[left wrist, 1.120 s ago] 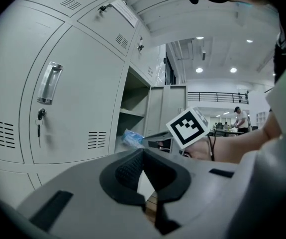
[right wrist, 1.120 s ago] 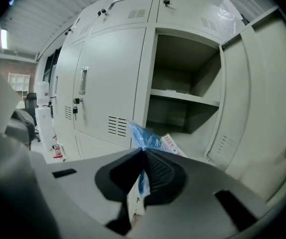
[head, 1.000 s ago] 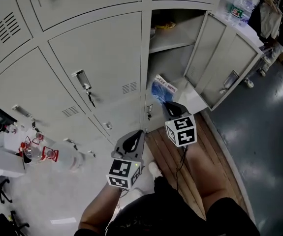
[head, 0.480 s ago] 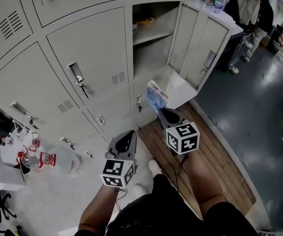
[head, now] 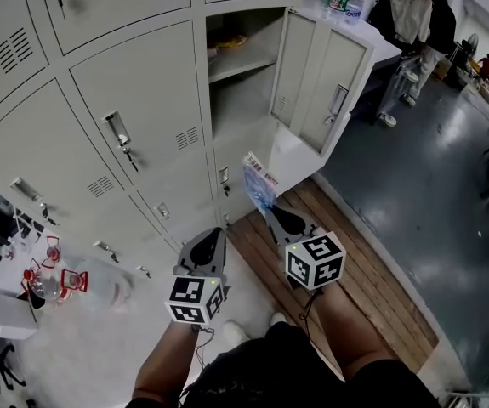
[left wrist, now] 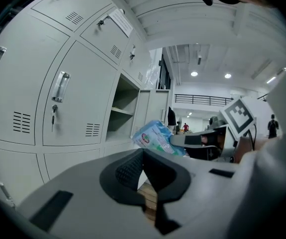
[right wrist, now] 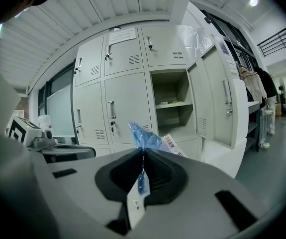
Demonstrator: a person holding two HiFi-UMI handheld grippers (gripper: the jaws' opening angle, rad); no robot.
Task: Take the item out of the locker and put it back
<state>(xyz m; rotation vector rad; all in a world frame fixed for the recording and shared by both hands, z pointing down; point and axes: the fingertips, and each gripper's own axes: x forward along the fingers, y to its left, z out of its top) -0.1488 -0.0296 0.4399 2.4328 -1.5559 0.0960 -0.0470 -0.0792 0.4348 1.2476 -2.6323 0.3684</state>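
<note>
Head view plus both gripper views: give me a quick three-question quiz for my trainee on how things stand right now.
1. Multiple choice: what is the right claw pinching?
A) a bunch of keys
B) a crinkly blue plastic packet
C) a clear water bottle

2. True or false: the pale grey metal locker door to the right of the packet is closed.

3. Short answer: what sits between the jaws of the left claw?

Key
1. B. The right gripper view shows the jaws closed on the packet's edge.
2. False. The door is swung open and the shelf inside shows.
3. Nothing. The jaws are together and empty.
</note>
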